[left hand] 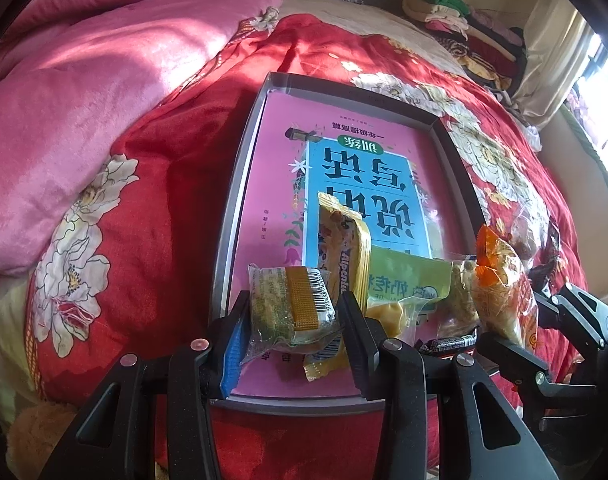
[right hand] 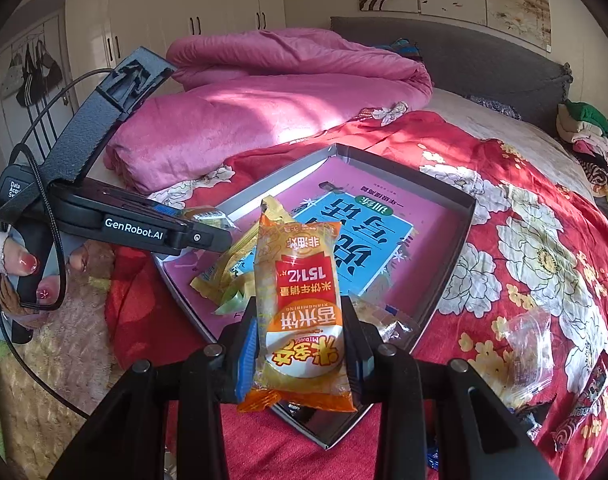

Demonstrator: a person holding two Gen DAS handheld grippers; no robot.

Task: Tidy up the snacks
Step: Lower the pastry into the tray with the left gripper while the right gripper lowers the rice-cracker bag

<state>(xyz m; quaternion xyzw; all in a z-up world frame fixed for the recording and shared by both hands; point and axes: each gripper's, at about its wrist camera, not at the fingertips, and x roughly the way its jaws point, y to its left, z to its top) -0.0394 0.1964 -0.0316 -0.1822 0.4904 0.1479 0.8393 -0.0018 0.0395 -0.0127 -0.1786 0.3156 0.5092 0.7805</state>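
Snacks sit in and around a shallow grey box (left hand: 240,184) on a bed (left hand: 152,184) spread with a red floral quilt. Beyond the box lies a bunched pink duvet (right hand: 272,92). Inside the box, on its pink printed bottom, lie a yellow packet (left hand: 345,248) and a green packet (left hand: 407,280) at the near end. Over that near end, the right gripper (right hand: 302,344) is clamped on an orange rice-cracker pack (right hand: 300,312), and the left gripper (left hand: 294,316) is clamped on a small clear cake pack (left hand: 292,308), both held above the box floor
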